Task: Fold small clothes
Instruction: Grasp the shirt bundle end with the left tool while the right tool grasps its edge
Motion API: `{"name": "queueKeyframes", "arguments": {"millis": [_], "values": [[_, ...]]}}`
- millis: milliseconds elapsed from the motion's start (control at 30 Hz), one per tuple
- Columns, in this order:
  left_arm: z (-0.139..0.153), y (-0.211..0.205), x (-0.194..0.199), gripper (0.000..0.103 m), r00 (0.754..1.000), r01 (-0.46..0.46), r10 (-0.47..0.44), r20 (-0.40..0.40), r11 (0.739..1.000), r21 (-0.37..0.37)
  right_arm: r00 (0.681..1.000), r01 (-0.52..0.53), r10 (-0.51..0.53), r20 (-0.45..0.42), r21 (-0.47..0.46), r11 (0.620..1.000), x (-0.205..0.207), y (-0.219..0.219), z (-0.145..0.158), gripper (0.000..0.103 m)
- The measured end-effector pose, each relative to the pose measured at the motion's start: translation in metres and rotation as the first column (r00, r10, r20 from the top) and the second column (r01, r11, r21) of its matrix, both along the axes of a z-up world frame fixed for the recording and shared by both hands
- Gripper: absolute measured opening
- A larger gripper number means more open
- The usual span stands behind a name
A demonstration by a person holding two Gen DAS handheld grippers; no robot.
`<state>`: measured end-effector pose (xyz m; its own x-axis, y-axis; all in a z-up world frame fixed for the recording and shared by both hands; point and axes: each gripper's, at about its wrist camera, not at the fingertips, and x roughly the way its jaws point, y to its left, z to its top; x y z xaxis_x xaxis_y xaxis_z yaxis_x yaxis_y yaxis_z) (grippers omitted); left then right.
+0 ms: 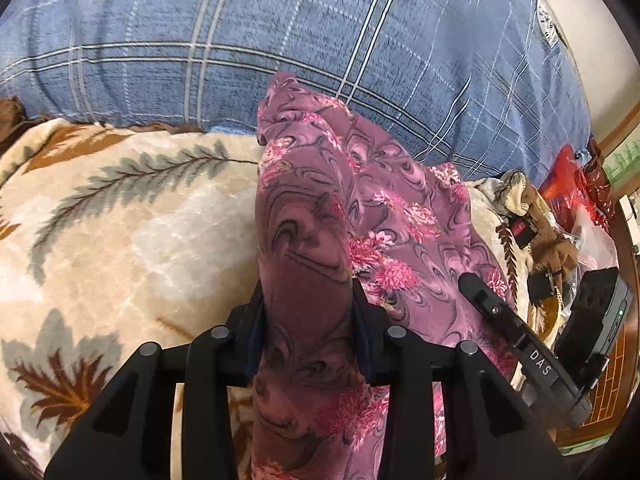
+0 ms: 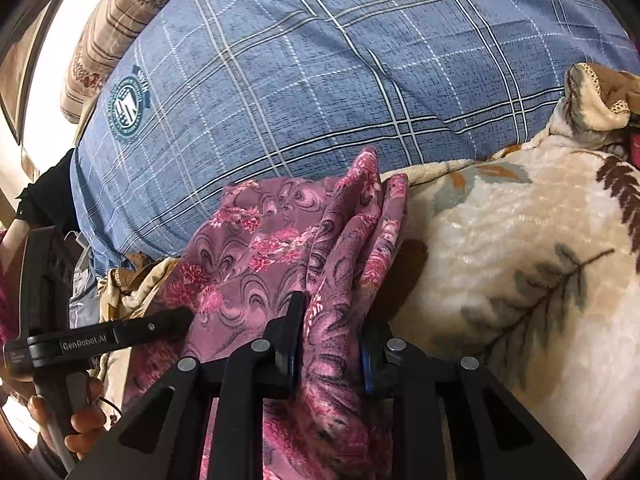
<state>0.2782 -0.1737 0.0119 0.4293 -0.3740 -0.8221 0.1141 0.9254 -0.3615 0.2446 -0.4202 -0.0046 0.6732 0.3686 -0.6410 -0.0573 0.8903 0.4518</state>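
A mauve garment with pink flowers [image 1: 360, 200] hangs bunched over a cream leaf-print blanket [image 1: 120, 220]. My left gripper [image 1: 308, 300] is shut on a thick fold of it, and the cloth runs up from between the fingers. The right gripper's finger [image 1: 488, 304] shows at the lower right of the left wrist view, against the same cloth. In the right wrist view my right gripper [image 2: 332, 332] is shut on another gathered fold of the garment [image 2: 260, 248]. The left gripper's finger [image 2: 160, 322] reaches in from the left there, held by a hand [image 2: 80, 420].
A large blue plaid pillow [image 1: 280, 40] fills the back behind the garment. A brown stuffed toy [image 1: 548, 232] and red plastic wrapping [image 1: 568, 184] lie at the right. A beige patterned pillow [image 2: 120, 12] sits at the upper left in the right wrist view.
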Motion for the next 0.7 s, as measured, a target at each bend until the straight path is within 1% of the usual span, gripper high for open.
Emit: {"name": "queueKeyframes", "arguments": {"millis": [200, 267, 367, 433, 600, 700], "values": [[0.015, 0.026, -0.028, 0.035, 0.999, -0.022, 0.022, 0.034, 1.000, 0.019, 0.999, -0.016, 0.016, 0.028, 0.011, 1.000, -0.024, 0.028, 0.011, 0.022], [0.018, 0.043, -0.039, 0.035, 0.999, -0.034, 0.033, 0.041, 0.999, 0.019, 0.999, -0.031, 0.031, 0.032, 0.019, 0.999, -0.030, 0.040, 0.014, 0.022], [0.020, 0.072, -0.058, 0.035, 0.997, -0.059, 0.059, 0.044, 0.998, 0.001, 0.997, -0.071, 0.070, 0.041, 0.030, 0.997, -0.041, 0.063, 0.016, 0.022], [0.018, 0.098, -0.073, 0.035, 0.995, -0.086, 0.087, 0.039, 0.996, -0.015, 0.994, -0.101, 0.099, 0.044, 0.047, 0.994, -0.048, 0.080, 0.015, 0.022], [0.008, 0.145, -0.101, 0.035, 0.989, -0.149, 0.150, 0.015, 0.988, -0.035, 0.983, -0.182, 0.179, 0.039, 0.064, 0.981, -0.061, 0.129, 0.008, 0.022], [0.000, 0.175, -0.119, 0.035, 0.981, -0.193, 0.193, -0.011, 0.979, -0.067, 0.974, -0.227, 0.224, 0.039, 0.082, 0.971, -0.069, 0.151, 0.004, 0.022]]}}
